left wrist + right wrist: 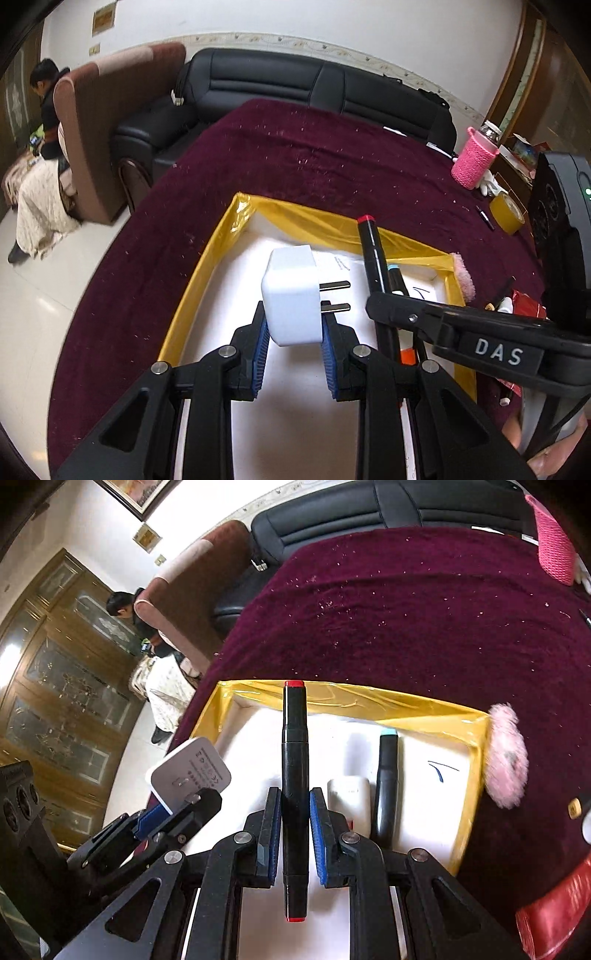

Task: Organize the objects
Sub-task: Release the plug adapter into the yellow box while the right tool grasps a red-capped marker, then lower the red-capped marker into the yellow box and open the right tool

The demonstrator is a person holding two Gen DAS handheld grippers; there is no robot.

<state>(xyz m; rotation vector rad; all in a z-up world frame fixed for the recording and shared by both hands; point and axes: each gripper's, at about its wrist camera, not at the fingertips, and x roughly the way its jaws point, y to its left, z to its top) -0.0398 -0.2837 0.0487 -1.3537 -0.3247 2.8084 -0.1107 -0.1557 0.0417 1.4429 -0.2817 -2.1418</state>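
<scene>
Yellow-taped tray (pixel 476 738) already held a teal-capped marker (pixel 385 786), while the left hand-held gripper (pixel 293 325) clamped a white charger (pixel 291 295) and the right hand-held gripper (pixel 295 808) a red-capped marker (pixel 294 775) above it, both unplaced.

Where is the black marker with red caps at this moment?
The black marker with red caps is clamped in the right gripper above the yellow-rimmed white tray, right of the white plug adapter.
</scene>
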